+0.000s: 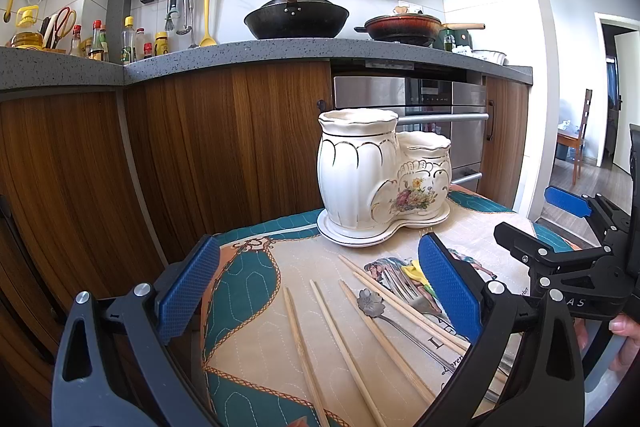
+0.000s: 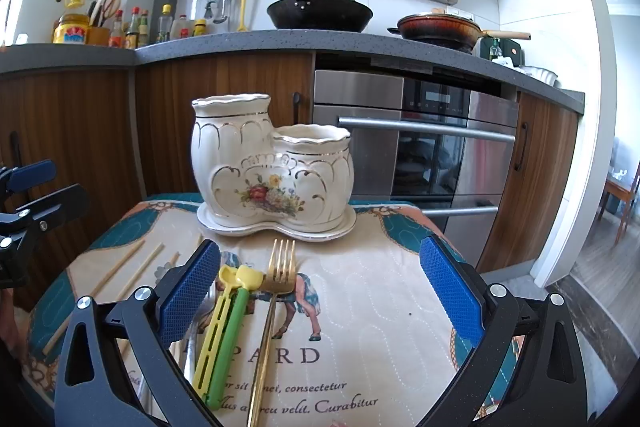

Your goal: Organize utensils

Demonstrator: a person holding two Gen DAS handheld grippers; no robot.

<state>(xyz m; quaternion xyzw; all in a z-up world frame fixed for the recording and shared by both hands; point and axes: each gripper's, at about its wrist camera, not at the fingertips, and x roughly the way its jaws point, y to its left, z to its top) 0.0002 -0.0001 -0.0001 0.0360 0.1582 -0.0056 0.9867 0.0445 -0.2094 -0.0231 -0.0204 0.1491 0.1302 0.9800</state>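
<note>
Both grippers hung with fingers spread wide, gripping nothing: left gripper (image 1: 320,291) above chopsticks (image 1: 340,343) at 6 o'clock, right gripper (image 2: 320,291) over gold fork (image 2: 276,291).

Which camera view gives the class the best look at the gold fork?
The right wrist view: the gold fork lies in full sight between the open gripper's fingers, tines toward the ceramic holder. The left wrist view shows only a sliver of it, mostly hidden behind a blue finger.

Black tongs (image 1: 318,293), blue textured pads (image 1: 188,291), seemingly rubber.
</note>
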